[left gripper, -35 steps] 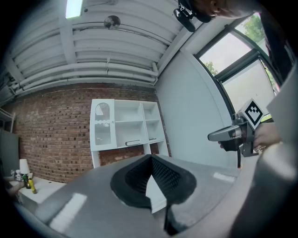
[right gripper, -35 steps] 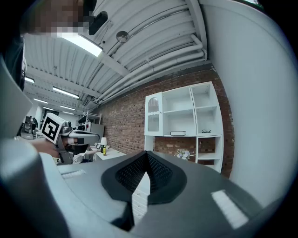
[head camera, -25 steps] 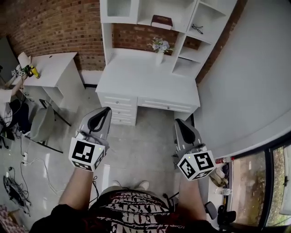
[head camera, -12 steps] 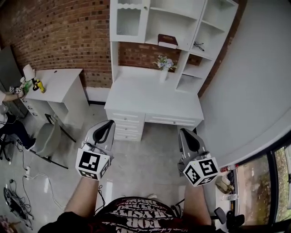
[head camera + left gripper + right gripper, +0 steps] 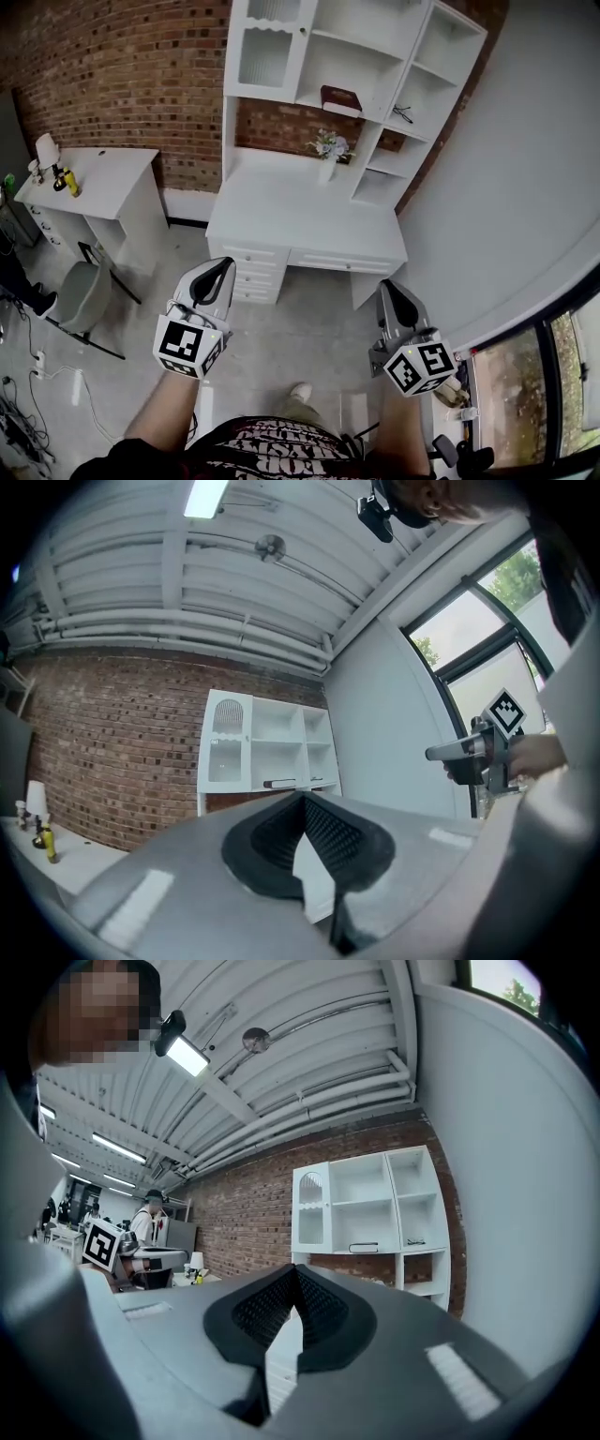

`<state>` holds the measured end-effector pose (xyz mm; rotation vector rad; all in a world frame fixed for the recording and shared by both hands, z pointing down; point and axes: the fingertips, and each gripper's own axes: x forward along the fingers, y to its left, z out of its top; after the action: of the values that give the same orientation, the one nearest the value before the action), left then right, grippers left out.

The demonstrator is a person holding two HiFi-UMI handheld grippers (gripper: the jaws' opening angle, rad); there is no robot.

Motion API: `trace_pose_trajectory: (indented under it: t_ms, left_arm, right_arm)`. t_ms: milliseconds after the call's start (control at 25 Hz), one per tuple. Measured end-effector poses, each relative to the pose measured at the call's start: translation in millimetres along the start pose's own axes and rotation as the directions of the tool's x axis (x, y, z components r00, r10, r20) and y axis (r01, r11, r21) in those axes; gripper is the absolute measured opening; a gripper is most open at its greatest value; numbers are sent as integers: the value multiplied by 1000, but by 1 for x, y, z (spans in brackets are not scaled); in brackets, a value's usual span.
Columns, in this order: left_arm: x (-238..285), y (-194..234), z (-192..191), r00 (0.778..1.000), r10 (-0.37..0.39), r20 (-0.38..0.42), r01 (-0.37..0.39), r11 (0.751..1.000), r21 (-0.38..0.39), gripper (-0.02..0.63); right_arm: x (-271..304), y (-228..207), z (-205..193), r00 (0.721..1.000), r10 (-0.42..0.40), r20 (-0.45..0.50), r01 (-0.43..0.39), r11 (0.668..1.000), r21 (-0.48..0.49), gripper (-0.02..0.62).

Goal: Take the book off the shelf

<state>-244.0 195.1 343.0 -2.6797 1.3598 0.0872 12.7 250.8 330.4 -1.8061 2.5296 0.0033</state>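
Observation:
A dark book (image 5: pixel 339 97) lies flat on the middle shelf of a white shelf unit (image 5: pixel 281 56) above a white desk (image 5: pixel 300 225). It also shows small and far off in the left gripper view as the book (image 5: pixel 279 784) and in the right gripper view as the book (image 5: pixel 362 1248). My left gripper (image 5: pixel 222 265) and right gripper (image 5: pixel 386 286) hang over the floor in front of the desk, well short of the shelf. Both are shut with nothing between the jaws, as the left gripper (image 5: pixel 303 797) and right gripper (image 5: pixel 295 1267) show in their own views.
A vase of flowers (image 5: pixel 327 150) stands on the desk under the book. Glasses (image 5: pixel 401 113) lie on a right-hand shelf. A second white desk (image 5: pixel 94 183) and a grey chair (image 5: pixel 80 295) are at the left. A white wall (image 5: pixel 506 169) runs along the right. A person (image 5: pixel 150 1218) stands far behind.
The head view has tilted up, so more of the upper shelves shows and both grippers sit lower in the frame. Both grippers stay shut and empty.

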Motion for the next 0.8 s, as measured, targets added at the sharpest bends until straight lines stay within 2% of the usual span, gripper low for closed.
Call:
trace_pose_trajectory:
  t_ms: [360, 800]
  left_arm:
    - [81, -5, -18, 999, -32, -34, 32, 999, -1, 0]
    - [189, -2, -28, 999, 26, -45, -26, 1000, 5, 0]
  right_arm:
    - [50, -60, -11, 1000, 16, 2, -16, 999, 43, 26]
    - [132, -144, -14, 994, 105, -6, -105, 993, 45, 26]
